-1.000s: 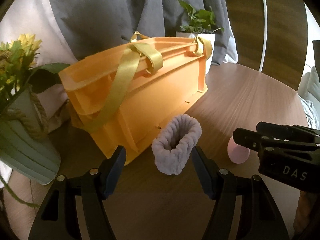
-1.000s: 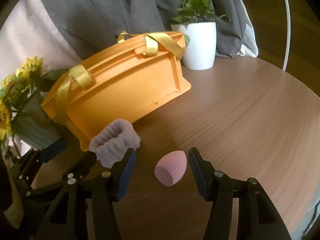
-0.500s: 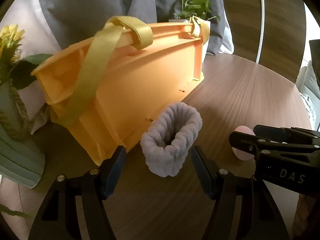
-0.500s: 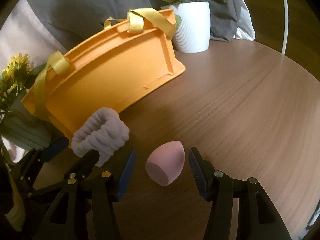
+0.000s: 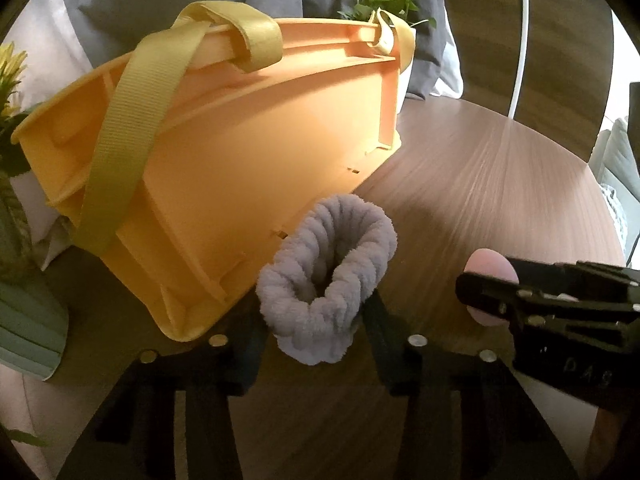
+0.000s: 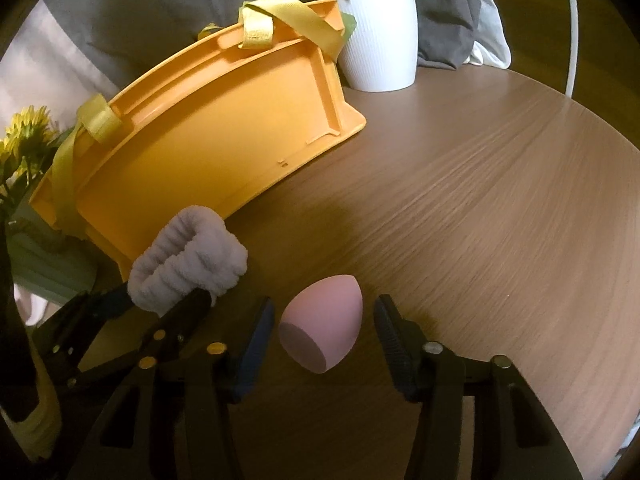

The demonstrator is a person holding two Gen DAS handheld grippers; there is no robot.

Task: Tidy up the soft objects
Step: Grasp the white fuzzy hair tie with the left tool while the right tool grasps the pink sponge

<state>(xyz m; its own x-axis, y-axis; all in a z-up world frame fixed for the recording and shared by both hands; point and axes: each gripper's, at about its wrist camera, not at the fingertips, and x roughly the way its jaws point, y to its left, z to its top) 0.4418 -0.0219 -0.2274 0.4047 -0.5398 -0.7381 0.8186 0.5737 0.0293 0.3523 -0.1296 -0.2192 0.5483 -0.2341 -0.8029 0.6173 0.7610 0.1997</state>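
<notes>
A fluffy lavender wristband (image 5: 326, 280) stands on the wooden table beside the orange basket (image 5: 224, 168). My left gripper (image 5: 316, 340) has its fingers on both sides of the band, touching it; the band also shows in the right wrist view (image 6: 188, 268). A pink egg-shaped makeup sponge (image 6: 322, 334) lies on the table between the open fingers of my right gripper (image 6: 324, 340), with gaps on both sides. The sponge shows partly behind the right gripper in the left wrist view (image 5: 486, 268).
The orange basket (image 6: 208, 140) with yellow straps stands at the left. A white pot with a green plant (image 6: 378, 40) stands behind it. A green vase of yellow flowers (image 6: 32, 200) is at the far left. Grey cushions lie behind. The table edge curves at right.
Both grippers moved forward. The left fingers have closed in onto the wristband. The sponge now lies deeper between the right fingers.
</notes>
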